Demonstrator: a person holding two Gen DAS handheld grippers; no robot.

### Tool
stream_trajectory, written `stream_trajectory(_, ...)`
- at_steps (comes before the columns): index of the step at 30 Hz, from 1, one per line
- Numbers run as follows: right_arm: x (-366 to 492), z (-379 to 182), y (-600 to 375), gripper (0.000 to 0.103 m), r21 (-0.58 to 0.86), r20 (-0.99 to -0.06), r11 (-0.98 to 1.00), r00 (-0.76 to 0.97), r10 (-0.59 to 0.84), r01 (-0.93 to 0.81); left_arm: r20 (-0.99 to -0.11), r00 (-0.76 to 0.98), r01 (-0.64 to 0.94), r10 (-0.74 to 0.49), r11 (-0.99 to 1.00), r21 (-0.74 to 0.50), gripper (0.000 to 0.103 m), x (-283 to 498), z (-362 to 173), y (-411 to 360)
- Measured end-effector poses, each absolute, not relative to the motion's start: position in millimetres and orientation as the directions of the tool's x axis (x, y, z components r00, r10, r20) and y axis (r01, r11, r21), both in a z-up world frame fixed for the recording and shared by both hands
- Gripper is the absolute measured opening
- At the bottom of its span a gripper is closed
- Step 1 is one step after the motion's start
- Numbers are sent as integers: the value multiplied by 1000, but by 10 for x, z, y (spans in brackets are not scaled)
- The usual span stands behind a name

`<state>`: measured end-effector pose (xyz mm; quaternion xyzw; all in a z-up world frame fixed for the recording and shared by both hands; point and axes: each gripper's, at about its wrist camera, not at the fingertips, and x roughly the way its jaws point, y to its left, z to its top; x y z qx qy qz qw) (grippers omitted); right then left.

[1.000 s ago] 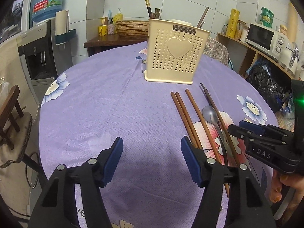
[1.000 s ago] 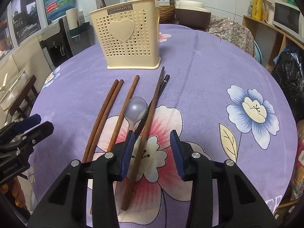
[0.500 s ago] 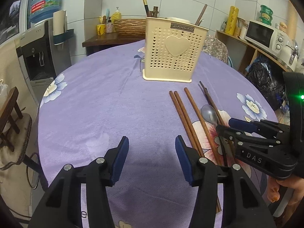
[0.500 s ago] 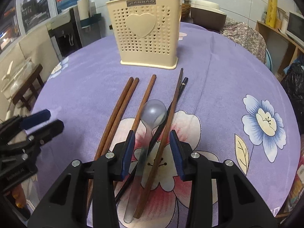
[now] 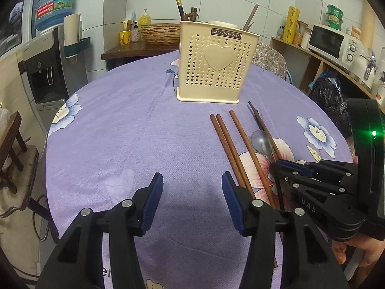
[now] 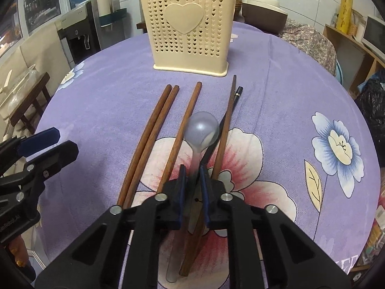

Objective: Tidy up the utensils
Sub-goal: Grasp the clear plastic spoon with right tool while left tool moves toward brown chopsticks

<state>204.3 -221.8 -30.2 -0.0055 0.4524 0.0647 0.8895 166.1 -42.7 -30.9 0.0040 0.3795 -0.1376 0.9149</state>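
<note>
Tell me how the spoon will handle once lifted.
The spoon looks like translucent plastic, so probably light and stiff. The right gripper pinches its thin, smooth handle, so it may pivot bowl-down or slip. Chopsticks beside it may get nudged.

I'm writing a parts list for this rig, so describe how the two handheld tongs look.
Both are matte black plastic, each with two angular linked fingers joined by round silver bolts and tipped with flat dark-blue pads. The left tongs and right tongs look built alike. The right one's side carries pale "DAS" lettering, and a dark housing behind it shows a small green light. No cables or sleeves are visible.
</note>
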Motion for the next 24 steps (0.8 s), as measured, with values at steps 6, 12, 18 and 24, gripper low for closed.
stream_trajectory(6, 1959, -122, -2418, 8, 112, -751, 991, 646, 137, -79, -701, 667, 260, -253, 960, -99, 51, 1657, -329, -456)
stream_trajectory(12, 1881, -65, -2941, 8, 106, -738, 993, 673, 49, 44, -712, 643, 273, -283, 953, -132, 51, 1677, -375, -502)
stream_trajectory(18, 1835, -281, -3259, 8, 104, -780, 989, 626, 14, 107, -725, 612, 309, -316, 939, -148, 51, 1659, -431, -679)
stream_trajectory(24, 1795, -339, -3222, 36, 77, -785, 993, 619, 4, 92, -746, 594, 322, -300, 939, -121, 51, 1645, -505, -832)
